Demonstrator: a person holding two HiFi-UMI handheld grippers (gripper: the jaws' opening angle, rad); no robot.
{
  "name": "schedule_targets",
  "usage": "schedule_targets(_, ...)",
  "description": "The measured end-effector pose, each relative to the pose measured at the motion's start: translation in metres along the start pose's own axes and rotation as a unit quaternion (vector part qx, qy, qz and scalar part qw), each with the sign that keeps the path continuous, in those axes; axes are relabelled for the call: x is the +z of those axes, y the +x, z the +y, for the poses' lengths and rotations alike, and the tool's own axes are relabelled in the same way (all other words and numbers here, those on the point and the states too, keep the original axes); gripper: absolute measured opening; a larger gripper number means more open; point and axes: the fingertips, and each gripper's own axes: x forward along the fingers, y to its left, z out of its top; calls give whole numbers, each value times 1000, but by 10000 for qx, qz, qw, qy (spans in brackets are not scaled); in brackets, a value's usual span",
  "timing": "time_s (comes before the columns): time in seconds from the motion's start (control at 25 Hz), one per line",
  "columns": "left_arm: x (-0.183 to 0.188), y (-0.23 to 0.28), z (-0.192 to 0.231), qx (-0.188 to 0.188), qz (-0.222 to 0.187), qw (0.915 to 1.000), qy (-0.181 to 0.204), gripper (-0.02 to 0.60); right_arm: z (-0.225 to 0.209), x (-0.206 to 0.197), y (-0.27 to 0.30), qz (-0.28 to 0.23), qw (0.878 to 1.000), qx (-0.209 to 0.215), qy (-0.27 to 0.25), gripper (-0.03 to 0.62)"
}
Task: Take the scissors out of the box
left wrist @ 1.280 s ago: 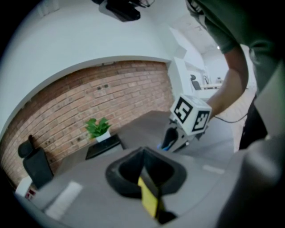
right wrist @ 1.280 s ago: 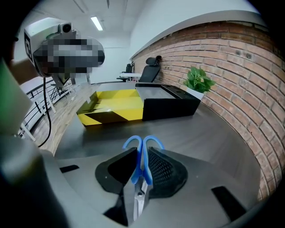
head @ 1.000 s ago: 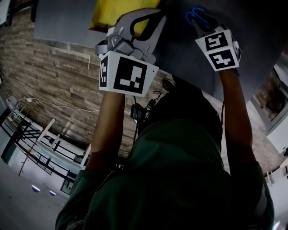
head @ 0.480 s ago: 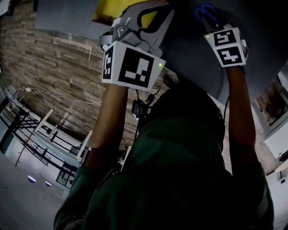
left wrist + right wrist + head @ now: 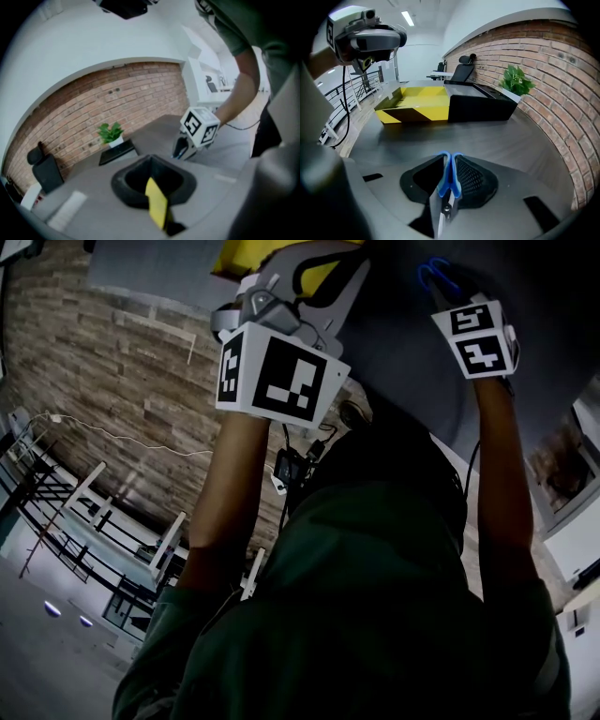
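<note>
right gripper (image 5: 449, 199): tongs squeezed tight on the scissors (image 5: 450, 172). Blue handles stick out front, pressed together side by side, and the metal blades run back toward the cam.
scissors, where: out of the box (image 5: 414, 108), up in the right gripper over the grey table (image 5: 525, 136). Box sits further across the table, well apart from them. In the head view you only get the blue loops poking out past the marker cube.
left gripper (image 5: 152, 187): tongs pinching a yellow flap (image 5: 158, 211), which stands up tilted btwn them. Can't tell if it's part of the box or smth loose.
box: yellow w/ black diagonal stripes, lying on the table, w/ a black case (image 5: 480, 108) right up against its right side.
grippers vs each other: apart, not touching. The left gripper view sees the right one across the table, arm behind it.
bg: potted plant (image 5: 515, 79) just behind the black case, brick wall (image 5: 562, 70) along that side, black office chair (image 5: 464, 70) further back.
head view: mostly the person's dark green top and both forearms, tbh not much table visible.
</note>
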Motion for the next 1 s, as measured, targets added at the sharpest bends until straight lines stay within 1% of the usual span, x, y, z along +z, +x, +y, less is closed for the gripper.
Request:
schedule_targets(0.2, 12, -20, 8, 211, -60, 9997, 84, 0, -3, 18, -17, -162, 9998, -62, -110, 80)
schedule_targets(0.44, 23, -50, 18, 498, -138, 9985, 185, 0, -2, 49, -41, -457, 9984, -208, -273, 78)
schedule_targets(0.52, 30, -63, 20, 621, -171, 9977, 213, 0, -1, 61, -54, -595, 9970, -273, -404, 60)
schedule_targets(0.6, 38, -77, 23, 755, -207, 9966, 238, 0, 0, 76, -71, -758, 9947, -361, -590, 35)
schedule_targets(0.72, 47, -104, 29, 956, -249, 9947, 282, 0, 5, 105, -97, -1013, 9901, -467, -856, 17)
schedule_targets(0.88, 55, -144, 31, 1220, -273, 9915, 352, 0, 21, 139, -134, -1377, 9836, -496, -1055, 9)
schedule_targets(1.0, 70, -175, 28, 1363, -294, 9896, 368, 0, 35, 160, -172, -1608, 9791, -459, -1159, 8)
